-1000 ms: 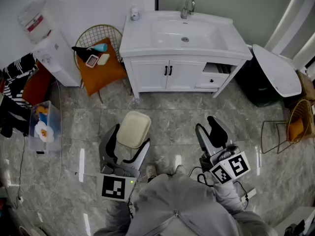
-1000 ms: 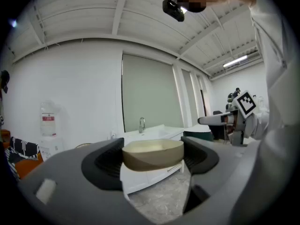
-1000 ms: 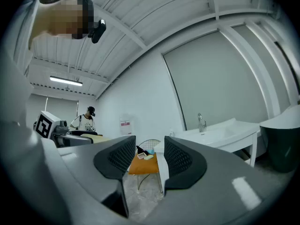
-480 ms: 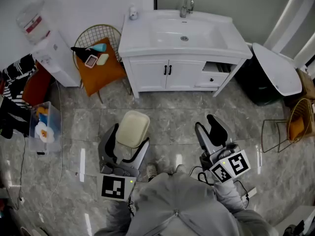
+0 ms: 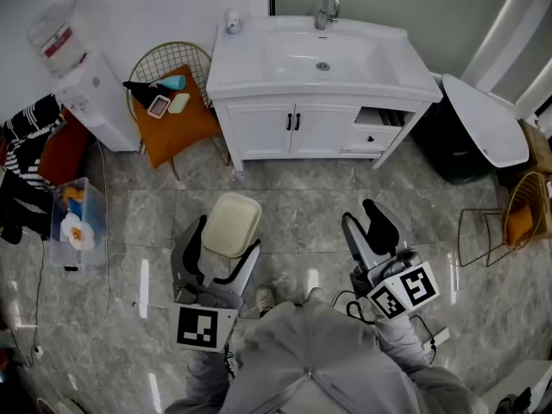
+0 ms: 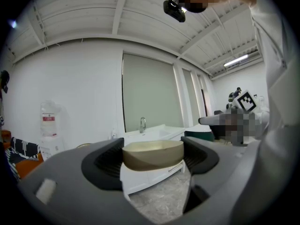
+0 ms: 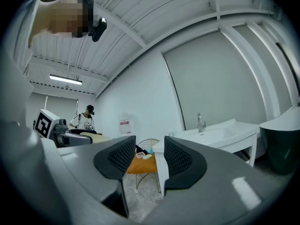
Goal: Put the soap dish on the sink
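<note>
Left tool clamped on dish, well short of sink; right tool empty, jaws apart; carry dish level, set it flat on sink's left edge, then release.

No legible text anywhere. The water bottle on the dispenser has a red-and-white label, also visible in the left gripper view, but the print is too small to read. The cube markers on the left tool and right tool are black-and-white square patterns with no letters or digits.
</note>
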### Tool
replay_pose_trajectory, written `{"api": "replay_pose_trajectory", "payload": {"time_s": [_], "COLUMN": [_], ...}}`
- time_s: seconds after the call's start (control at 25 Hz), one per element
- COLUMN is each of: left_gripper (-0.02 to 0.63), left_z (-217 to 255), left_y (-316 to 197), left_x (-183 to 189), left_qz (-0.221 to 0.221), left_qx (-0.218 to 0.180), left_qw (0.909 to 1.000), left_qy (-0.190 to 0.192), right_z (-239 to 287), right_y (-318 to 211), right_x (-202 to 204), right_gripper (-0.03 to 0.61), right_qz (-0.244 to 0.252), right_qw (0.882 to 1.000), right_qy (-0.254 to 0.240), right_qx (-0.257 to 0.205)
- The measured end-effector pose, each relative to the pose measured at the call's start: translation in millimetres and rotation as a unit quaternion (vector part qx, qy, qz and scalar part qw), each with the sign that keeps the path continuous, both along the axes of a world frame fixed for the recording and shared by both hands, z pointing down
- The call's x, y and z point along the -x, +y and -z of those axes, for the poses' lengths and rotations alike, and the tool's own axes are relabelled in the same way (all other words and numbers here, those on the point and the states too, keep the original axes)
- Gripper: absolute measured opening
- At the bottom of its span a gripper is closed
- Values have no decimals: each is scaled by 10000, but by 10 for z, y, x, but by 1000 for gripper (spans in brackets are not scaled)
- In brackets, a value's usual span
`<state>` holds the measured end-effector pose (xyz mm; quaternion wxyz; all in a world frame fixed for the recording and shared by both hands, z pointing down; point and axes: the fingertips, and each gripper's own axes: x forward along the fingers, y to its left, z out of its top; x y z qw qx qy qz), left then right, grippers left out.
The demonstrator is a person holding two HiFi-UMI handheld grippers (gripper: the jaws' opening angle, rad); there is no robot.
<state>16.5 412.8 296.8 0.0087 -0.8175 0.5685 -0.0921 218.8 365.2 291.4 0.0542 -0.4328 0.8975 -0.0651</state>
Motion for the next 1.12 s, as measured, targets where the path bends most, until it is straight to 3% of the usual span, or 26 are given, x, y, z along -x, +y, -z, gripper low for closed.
{"api": "replay_pose_trajectory", "payload": {"time_s": [0.52, 1.12], "left_gripper": [431, 431], "left_z": [25, 11], "left_y": [-70, -245], "left_x": [197, 771], "left_qz": [62, -332], "left_qx": [-46, -62], "left_qw": [10000, 9994], "left_qy": [-5, -50], "right_z": [-5, 17], "right_y": [-81, -103], "right_x": [223, 806], "right_gripper": [188, 187], "right_qz": [8, -427], "right_qw": [10000, 9984], "right_qy": [-78, -366], "right_qx": [29, -22]}}
